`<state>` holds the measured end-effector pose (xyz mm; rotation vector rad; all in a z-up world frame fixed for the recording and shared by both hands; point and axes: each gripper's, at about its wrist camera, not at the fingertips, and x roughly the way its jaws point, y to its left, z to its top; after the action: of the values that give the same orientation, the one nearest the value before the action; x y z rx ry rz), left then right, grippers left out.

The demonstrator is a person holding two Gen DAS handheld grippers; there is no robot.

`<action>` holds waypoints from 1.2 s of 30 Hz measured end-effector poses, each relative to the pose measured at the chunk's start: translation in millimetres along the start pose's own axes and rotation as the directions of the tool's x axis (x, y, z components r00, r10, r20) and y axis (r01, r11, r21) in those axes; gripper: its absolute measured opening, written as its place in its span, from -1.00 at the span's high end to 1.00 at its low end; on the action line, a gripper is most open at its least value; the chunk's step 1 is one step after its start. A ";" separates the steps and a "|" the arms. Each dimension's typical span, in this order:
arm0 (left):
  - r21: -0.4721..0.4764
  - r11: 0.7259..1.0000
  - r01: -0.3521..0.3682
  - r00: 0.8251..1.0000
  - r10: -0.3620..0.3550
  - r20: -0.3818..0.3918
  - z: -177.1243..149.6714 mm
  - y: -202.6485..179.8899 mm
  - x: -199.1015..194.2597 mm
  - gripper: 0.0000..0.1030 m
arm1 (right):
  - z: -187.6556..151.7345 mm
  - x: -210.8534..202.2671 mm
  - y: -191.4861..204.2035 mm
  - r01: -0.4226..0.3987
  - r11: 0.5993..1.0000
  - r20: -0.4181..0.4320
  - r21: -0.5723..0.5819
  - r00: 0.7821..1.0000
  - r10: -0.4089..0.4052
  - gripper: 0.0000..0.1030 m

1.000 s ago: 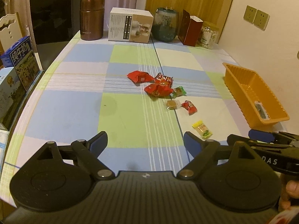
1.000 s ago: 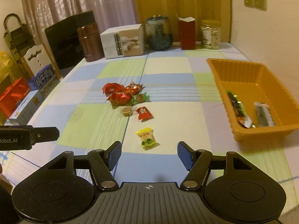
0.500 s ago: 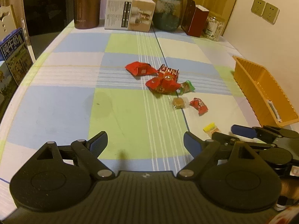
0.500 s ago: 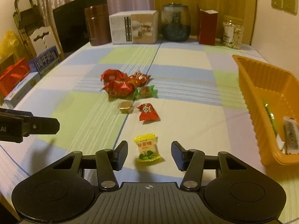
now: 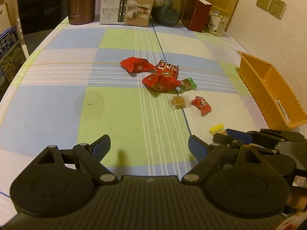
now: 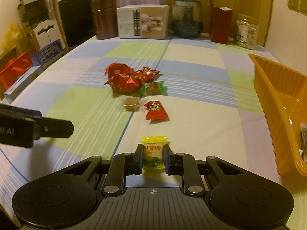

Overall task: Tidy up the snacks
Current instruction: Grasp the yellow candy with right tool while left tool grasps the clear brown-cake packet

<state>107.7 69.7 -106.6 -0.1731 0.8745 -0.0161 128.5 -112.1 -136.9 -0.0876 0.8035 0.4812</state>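
My right gripper (image 6: 153, 156) is shut on a yellow candy packet (image 6: 153, 149) that lies on the checked tablecloth; the packet's tip (image 5: 217, 128) shows in the left wrist view. Beyond it lie a small red candy (image 6: 155, 110), a clear-wrapped brown candy (image 6: 131, 103), a green-wrapped candy (image 6: 153, 88) and a cluster of red packets (image 6: 124, 80). The orange basket (image 6: 276, 103) stands to the right with a few wrapped snacks inside. My left gripper (image 5: 149, 146) is open and empty, low over the near table edge, left of the right gripper.
At the table's far edge stand a brown canister (image 6: 104, 18), a white box (image 6: 143, 22), a dark glass jar (image 6: 187, 18), a red box (image 6: 220, 25) and a nut jar (image 6: 246, 31). Boxes and a red bag (image 6: 14, 68) sit off the left side.
My right gripper moved forward and down and closed its fingers on the yellow candy packet. My left gripper edged forward and stayed open.
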 end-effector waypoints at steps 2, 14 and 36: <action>0.009 1.000 0.022 1.000 -0.022 0.017 1.1 -3.4 2.0 -0.66 | 1.4 -6.1 -4.3 0.012 1.000 0.017 0.020 1.000 -0.013 0.61; 0.048 0.998 0.039 0.998 -0.042 0.051 23.5 -30.5 52.4 -0.15 | 0.8 -32.1 -36.5 0.079 0.988 0.044 0.136 0.995 -0.085 0.61; 0.358 0.932 0.061 0.997 -0.077 0.031 37.5 -52.2 97.1 0.60 | -0.9 -29.2 -48.0 0.091 0.976 0.030 0.200 0.995 -0.099 0.61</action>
<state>201.7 15.4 -148.8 0.1368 0.8064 -0.2354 131.9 -166.0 -121.7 0.0684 0.8005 0.3095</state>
